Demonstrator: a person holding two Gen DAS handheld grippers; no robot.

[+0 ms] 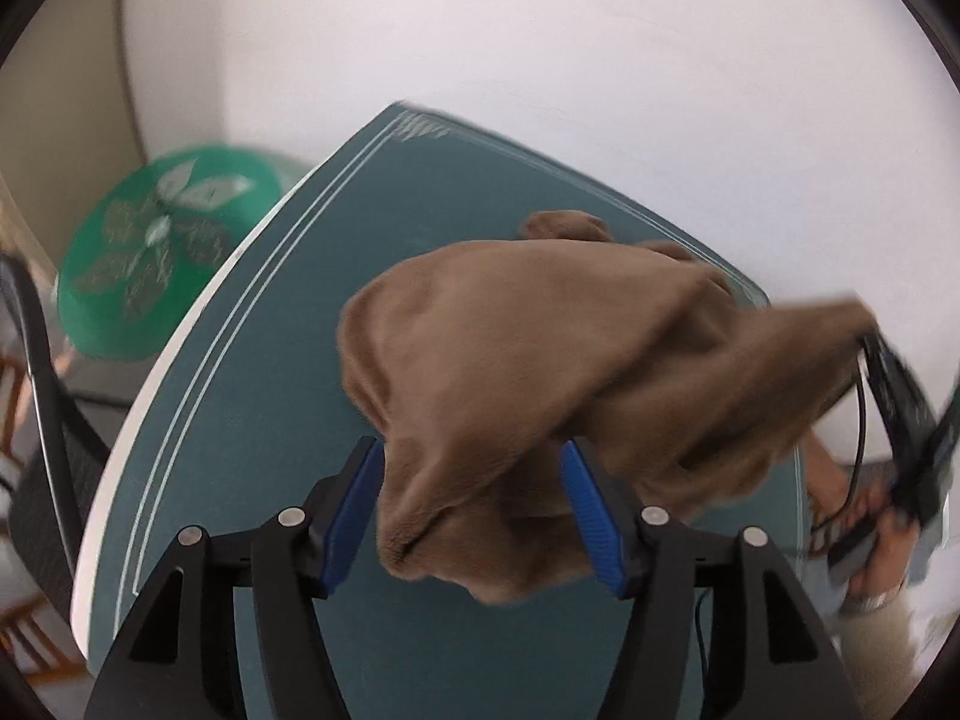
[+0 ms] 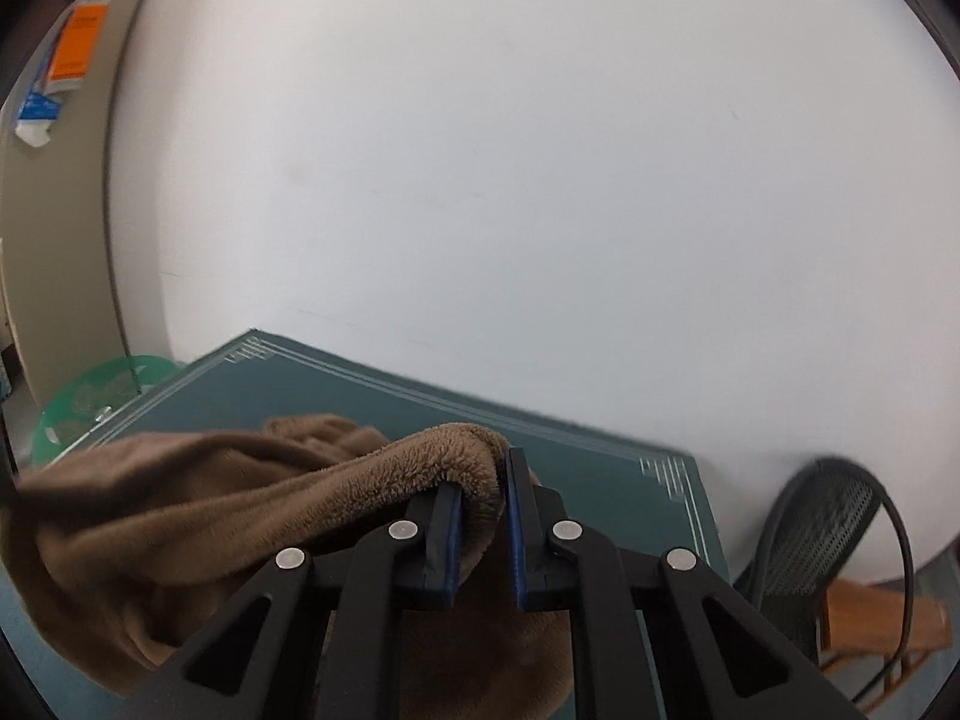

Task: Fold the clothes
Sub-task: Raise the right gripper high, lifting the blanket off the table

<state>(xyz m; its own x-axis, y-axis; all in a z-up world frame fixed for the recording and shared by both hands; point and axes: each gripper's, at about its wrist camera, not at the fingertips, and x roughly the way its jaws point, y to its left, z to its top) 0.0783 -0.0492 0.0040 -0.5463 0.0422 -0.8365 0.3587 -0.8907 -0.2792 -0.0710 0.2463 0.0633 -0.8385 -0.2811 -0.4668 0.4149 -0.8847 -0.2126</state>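
My right gripper (image 2: 483,525) is clamped on a fold of the brown fleece garment (image 1: 540,360); my left gripper (image 1: 474,516) stands apart around its hanging bulk, above the teal table (image 1: 270,360).

The cloth (image 1: 540,372) is hanging over the table (image 1: 288,312), spanning between the left gripper (image 1: 474,510) and the right gripper (image 2: 485,522). A round stool (image 1: 150,252) is standing beyond the table's left edge.

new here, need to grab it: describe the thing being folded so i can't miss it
Find the teal table against the white wall. Over it hangs a brown fleece garment, pinched in the right gripper; it is the only soft, fuzzy thing there.
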